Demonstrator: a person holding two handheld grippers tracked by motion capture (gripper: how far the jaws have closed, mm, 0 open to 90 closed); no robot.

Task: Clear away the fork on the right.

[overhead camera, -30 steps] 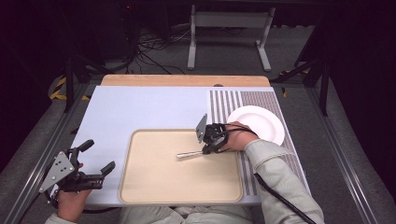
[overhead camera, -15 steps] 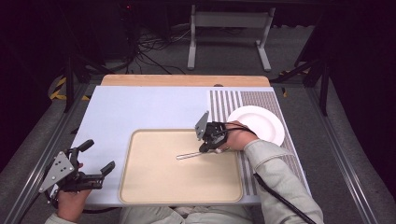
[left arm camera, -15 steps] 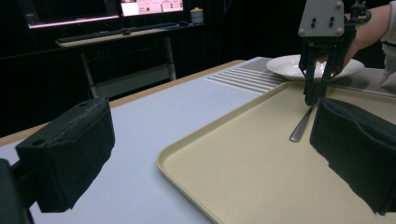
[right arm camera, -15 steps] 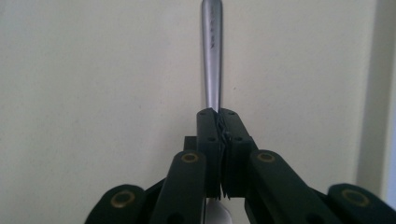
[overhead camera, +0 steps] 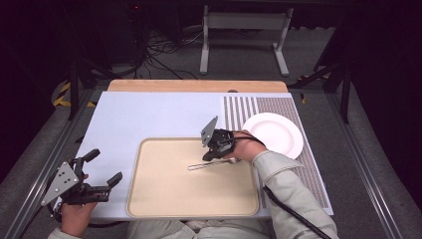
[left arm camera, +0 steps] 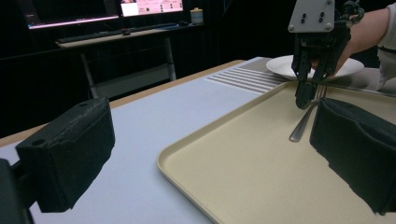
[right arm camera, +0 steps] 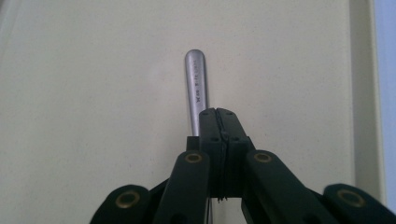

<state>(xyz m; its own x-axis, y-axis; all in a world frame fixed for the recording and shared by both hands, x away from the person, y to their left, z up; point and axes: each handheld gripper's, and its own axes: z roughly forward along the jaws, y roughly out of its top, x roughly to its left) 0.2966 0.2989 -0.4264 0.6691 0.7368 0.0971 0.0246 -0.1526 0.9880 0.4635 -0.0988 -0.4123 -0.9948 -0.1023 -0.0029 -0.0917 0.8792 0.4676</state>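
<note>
Jaws of the right gripper [overhead camera: 211,155] clenched on a fork [overhead camera: 211,163] over the beige tray [overhead camera: 164,199], frame centre; left gripper [overhead camera: 102,172] released, lower left.

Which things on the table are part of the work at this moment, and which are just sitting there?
In use: right gripper, shut on the metal utensil; the beige tray under it.

Lying about: white plate, striped mat, left gripper held open off the tray's left side.
</note>
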